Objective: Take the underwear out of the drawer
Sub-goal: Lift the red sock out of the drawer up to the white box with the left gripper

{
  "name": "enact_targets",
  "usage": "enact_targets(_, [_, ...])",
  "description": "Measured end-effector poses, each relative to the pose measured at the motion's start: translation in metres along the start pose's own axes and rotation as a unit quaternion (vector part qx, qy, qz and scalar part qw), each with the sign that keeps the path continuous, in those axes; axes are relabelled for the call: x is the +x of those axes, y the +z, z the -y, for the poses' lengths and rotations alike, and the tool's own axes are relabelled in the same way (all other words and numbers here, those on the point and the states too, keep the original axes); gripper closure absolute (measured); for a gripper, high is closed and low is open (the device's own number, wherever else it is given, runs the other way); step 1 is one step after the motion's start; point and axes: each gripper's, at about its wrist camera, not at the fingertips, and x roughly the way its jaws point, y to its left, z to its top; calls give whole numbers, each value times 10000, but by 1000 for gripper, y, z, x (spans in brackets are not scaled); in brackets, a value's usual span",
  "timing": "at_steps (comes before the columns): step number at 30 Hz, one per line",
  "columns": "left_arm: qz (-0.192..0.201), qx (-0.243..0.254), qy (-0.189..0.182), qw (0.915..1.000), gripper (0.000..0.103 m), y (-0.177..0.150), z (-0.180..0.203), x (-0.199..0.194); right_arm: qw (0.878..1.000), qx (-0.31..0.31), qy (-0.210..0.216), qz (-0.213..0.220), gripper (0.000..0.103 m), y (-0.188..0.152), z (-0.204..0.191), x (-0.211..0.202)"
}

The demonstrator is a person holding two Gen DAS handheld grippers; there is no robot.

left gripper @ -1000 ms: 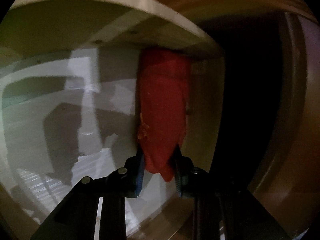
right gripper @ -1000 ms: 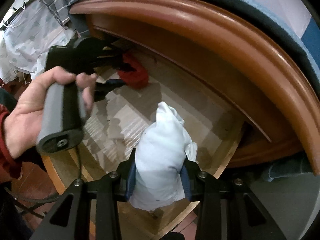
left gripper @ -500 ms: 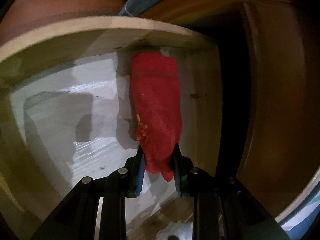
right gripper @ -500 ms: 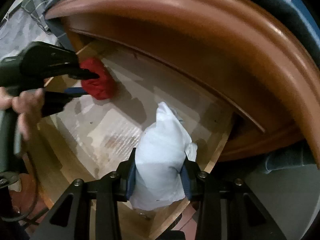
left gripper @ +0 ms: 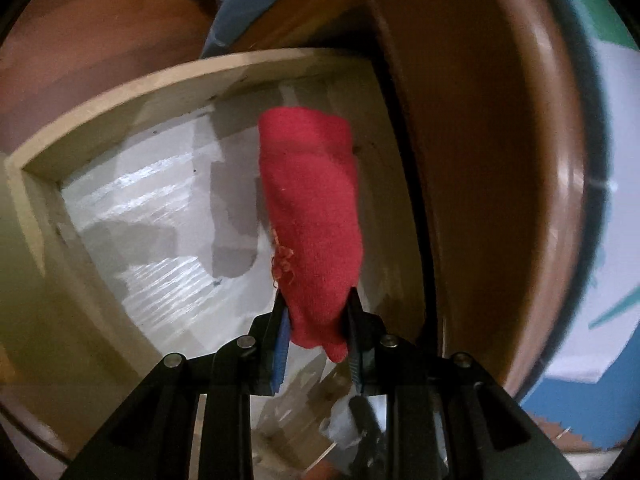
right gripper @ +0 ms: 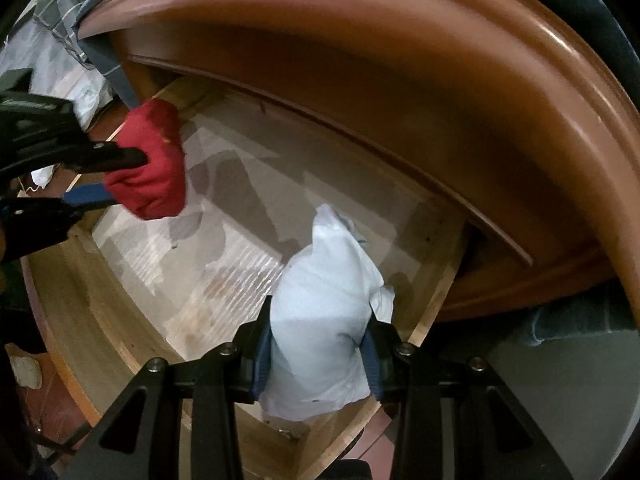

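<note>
My left gripper point(left gripper: 318, 320) is shut on rolled red underwear point(left gripper: 312, 216) and holds it above the open wooden drawer point(left gripper: 120, 96). It also shows in the right wrist view point(right gripper: 110, 178) with the red underwear point(right gripper: 154, 160) over the drawer's far left corner. My right gripper point(right gripper: 316, 352) is shut on rolled white underwear point(right gripper: 324, 320) and holds it above the drawer's near right part. The drawer floor point(right gripper: 224, 248) is lined with pale paper and holds nothing else that I can see.
The brown wooden bed frame point(right gripper: 400, 92) overhangs the drawer at the back and right. Blue bedding point(left gripper: 608, 184) lies above the frame. Plaid and pale fabric point(right gripper: 60, 40) lies at the far left. The drawer's front wall point(right gripper: 80, 340) is close to me.
My left gripper has lifted the red underwear up and back out of the drawer's dark inner corner. The right gripper has stayed about still with the white underwear.
</note>
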Motion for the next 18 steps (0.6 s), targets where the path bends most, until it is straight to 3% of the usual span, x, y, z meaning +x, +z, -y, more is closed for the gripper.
enact_targets(5, [13,859,99,9963,81,-10,21,-43,10000,14,-3,39,65,1,-2,-1])
enact_targets(7, [21,1235,185,9922,81,-14,32,-40,10000,8,-7,38,65,0,-2,0])
enact_targets(11, [91,2173,411,9752,81,-30,57,-53,10000,33,0,43,65,-1,-2,0])
enact_targets(18, [362,3274,743,9413,81,-49,86,-72,9999,126,24,84,65,-2,2,-1])
